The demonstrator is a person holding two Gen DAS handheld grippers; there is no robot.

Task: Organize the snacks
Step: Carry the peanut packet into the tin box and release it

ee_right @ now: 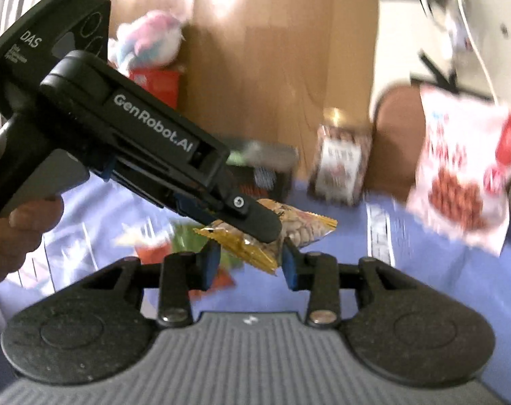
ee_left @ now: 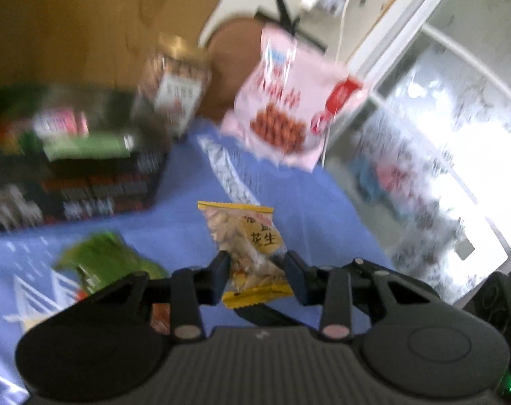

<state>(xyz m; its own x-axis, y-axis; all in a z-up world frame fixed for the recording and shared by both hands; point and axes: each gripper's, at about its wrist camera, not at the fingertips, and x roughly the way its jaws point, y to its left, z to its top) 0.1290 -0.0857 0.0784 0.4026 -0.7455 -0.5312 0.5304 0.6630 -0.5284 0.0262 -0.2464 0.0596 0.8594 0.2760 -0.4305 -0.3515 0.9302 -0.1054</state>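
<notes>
The left tool point(ee_left: 257, 271) pinches the peanut packet point(ee_left: 247, 246) above the bench point(ee_left: 289, 202); the right tool point(ee_right: 250, 258) brackets it, grip unclear. Judging by this, sorting is unfinished: a green packet point(ee_left: 103, 256) lies near the front edge

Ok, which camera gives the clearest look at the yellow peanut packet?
The left wrist view: the yellow peanut packet faces the camera almost unblocked, its label sharp, pinched in the left gripper. In the right wrist view the packet lies edge-on, partly hidden behind that gripper's finger.

Yellow-edged clear peanut pkt point(ee_left: 252, 253), upright, off blue tablecloth point(ee_left: 289, 195).
</notes>
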